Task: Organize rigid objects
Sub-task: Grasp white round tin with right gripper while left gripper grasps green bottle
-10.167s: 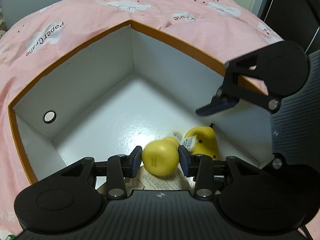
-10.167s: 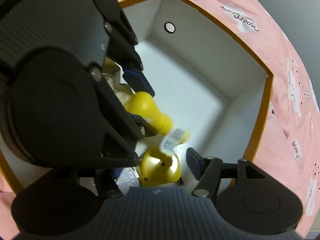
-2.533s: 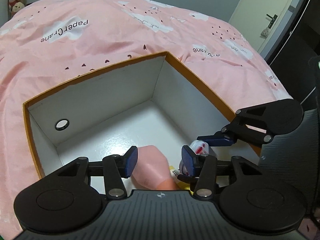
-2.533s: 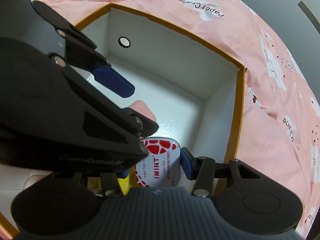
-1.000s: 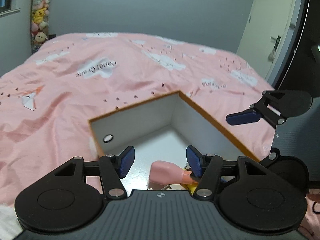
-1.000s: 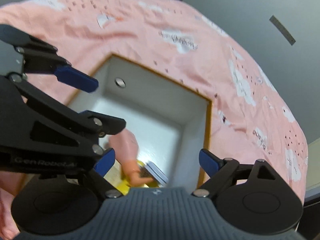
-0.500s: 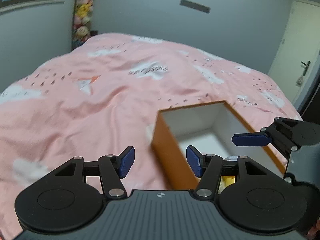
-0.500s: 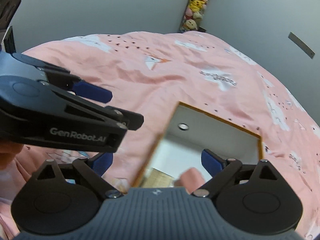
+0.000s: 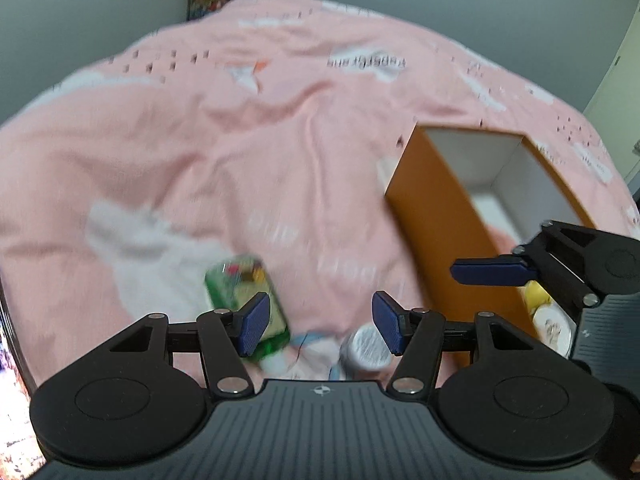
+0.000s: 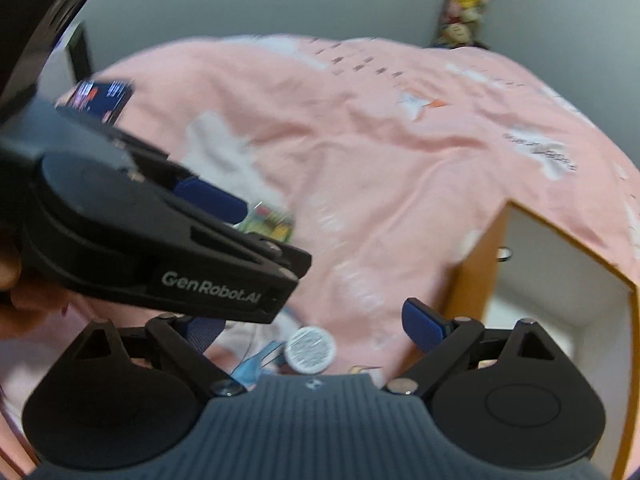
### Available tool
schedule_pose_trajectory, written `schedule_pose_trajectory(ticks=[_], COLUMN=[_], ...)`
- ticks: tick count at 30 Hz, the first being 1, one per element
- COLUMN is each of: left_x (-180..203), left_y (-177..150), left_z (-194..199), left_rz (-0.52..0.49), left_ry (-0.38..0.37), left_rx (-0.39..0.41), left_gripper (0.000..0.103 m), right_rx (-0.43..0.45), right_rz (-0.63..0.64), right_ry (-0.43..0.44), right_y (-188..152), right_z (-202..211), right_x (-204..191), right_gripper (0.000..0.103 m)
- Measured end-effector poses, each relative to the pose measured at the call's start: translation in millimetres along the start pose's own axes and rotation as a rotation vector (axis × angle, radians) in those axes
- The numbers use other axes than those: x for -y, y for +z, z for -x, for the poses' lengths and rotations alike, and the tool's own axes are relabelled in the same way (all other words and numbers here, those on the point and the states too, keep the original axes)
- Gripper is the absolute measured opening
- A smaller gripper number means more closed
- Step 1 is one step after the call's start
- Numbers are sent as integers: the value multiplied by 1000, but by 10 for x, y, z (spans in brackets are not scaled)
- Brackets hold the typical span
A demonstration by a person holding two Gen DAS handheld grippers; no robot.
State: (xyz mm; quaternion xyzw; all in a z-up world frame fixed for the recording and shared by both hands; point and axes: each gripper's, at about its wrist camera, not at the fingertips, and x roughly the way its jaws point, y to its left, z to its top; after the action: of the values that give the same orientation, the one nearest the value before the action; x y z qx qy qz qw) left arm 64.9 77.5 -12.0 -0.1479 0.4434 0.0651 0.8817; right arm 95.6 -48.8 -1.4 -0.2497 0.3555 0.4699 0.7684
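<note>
Both claws, left (image 9: 318, 328) and right (image 10: 312, 330), apart and bare, left of box (image 9: 436, 220); green pack (image 9: 244, 300) and tin (image 10: 311, 349) beside box.

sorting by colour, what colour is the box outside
Orange outside, white inside; the box shows best in the left wrist view.

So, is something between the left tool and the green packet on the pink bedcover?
Nothing visible blocks it. The open left tool hovers above the green rectangular packet on the pink bedcover; the left finger pad overlaps it in view. A round silver tin lies beside, apart.
</note>
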Motion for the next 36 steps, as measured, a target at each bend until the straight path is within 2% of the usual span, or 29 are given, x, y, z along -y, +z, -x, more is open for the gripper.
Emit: schedule_pose_trajectory(ticks=[5, 8, 10, 13, 20, 24, 27, 31, 36], left_x=[-109, -163, -197, -215, -233, -248, -252, -268, -271], left_y=[-158, -248, -270, -263, -245, -234, -232, -233, -232], left_z=[-104, -128, -126, -133, -172, -191, -210, -224, -238], left_rz=[-26, -24, -9, 2, 21, 37, 35, 38, 40], left_ry=[10, 19, 21, 21, 20, 21, 22, 22, 24], left_rx=[-103, -131, -130, -125, -108, -98, -100, -101, -98], left_gripper=[68, 68, 68, 67, 67, 66, 66, 66, 67], right_rx=[-88, -134, -162, -220, -285, -292, -311, -331, -317], right_rz=[78, 89, 86, 54, -84, -94, -84, -90, -114], right_ry=[38, 51, 57, 9, 18, 25, 29, 16, 20], right_y=[-47, -66, -66, -79, -76, -56, -36, -42, -42], right_z=[-248, -385, -500, -674, -915, -979, -1044, -1097, -1050], right_x=[-84, -65, -36, 9, 157, 139, 97, 95, 144], right_gripper=[82, 78, 78, 78, 66, 63, 51, 41, 41])
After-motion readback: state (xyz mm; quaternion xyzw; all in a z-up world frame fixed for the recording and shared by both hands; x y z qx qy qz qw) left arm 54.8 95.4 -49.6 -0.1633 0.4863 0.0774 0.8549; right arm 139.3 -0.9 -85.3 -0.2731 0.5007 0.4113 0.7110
